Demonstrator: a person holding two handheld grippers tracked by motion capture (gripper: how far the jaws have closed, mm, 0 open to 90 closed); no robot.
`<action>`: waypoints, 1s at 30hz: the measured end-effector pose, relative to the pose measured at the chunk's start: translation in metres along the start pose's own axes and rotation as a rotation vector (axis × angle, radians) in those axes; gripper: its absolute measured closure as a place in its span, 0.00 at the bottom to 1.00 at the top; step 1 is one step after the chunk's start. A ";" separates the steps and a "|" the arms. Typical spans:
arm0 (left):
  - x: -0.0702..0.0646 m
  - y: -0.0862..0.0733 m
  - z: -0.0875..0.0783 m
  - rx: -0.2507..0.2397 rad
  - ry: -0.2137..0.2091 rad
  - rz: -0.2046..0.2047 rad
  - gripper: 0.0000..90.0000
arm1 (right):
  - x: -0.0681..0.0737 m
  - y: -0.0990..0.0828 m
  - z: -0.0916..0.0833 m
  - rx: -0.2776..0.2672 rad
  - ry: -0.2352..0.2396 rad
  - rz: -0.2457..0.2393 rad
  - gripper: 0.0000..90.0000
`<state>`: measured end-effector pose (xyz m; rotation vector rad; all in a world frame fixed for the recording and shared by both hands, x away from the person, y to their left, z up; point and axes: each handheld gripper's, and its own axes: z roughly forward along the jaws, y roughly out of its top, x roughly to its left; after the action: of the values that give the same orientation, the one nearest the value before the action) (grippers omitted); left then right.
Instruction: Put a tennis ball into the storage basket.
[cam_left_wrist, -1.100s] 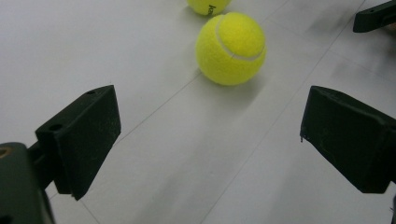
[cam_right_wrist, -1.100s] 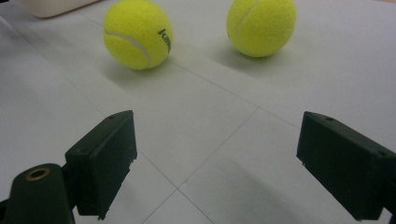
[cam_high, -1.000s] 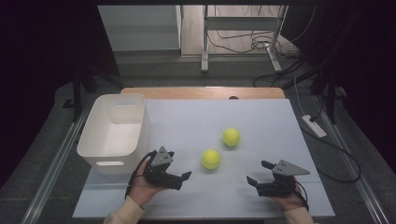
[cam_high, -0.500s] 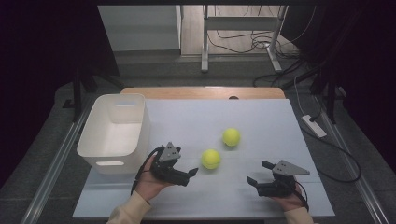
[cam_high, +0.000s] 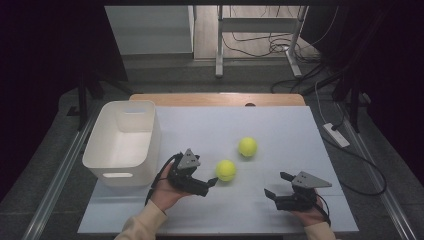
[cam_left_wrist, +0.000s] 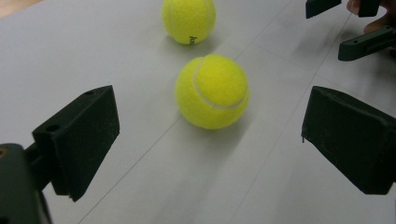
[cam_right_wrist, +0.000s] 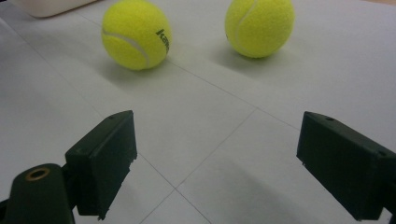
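Note:
Two yellow tennis balls lie on the white table top. The near ball (cam_high: 226, 170) (cam_left_wrist: 212, 91) rests just ahead of my left gripper (cam_high: 211, 182) (cam_left_wrist: 210, 135), whose jaws stand open with the ball a little beyond their tips. The far ball (cam_high: 247, 147) (cam_left_wrist: 188, 19) sits behind it, apart. My right gripper (cam_high: 277, 184) (cam_right_wrist: 215, 163) is open and holds nothing near the front right of the table. In its view both balls, one at the left (cam_right_wrist: 135, 33) and one at the right (cam_right_wrist: 259, 27), lie well ahead.
A white plastic bin (cam_high: 95, 150) stands at the left of the table, a corner of it (cam_right_wrist: 46, 5) visible in the right gripper view. A wooden strip (cam_high: 215, 99) runs along the table's far edge. Cables and a power strip (cam_high: 336, 135) lie on the floor at right.
My left gripper has moved forward and to the right, closing in on the near ball. The right gripper and both balls have stayed put.

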<state>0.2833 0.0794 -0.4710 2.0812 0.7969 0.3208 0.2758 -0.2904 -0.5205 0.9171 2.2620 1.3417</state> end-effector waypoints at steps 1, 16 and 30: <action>0.000 0.001 0.001 0.001 -0.001 0.001 0.06 | 0.000 0.000 0.000 0.000 0.000 0.000 0.13; -0.003 0.011 0.022 0.036 -0.013 0.023 0.06 | 0.000 0.000 0.000 0.003 0.005 -0.005 0.13; 0.001 0.016 0.044 0.069 -0.029 0.023 0.06 | 0.000 -0.001 0.000 0.005 0.005 -0.007 0.13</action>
<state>0.3124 0.0450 -0.4840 2.1559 0.7765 0.2785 0.2757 -0.2903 -0.5211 0.9080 2.2717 1.3372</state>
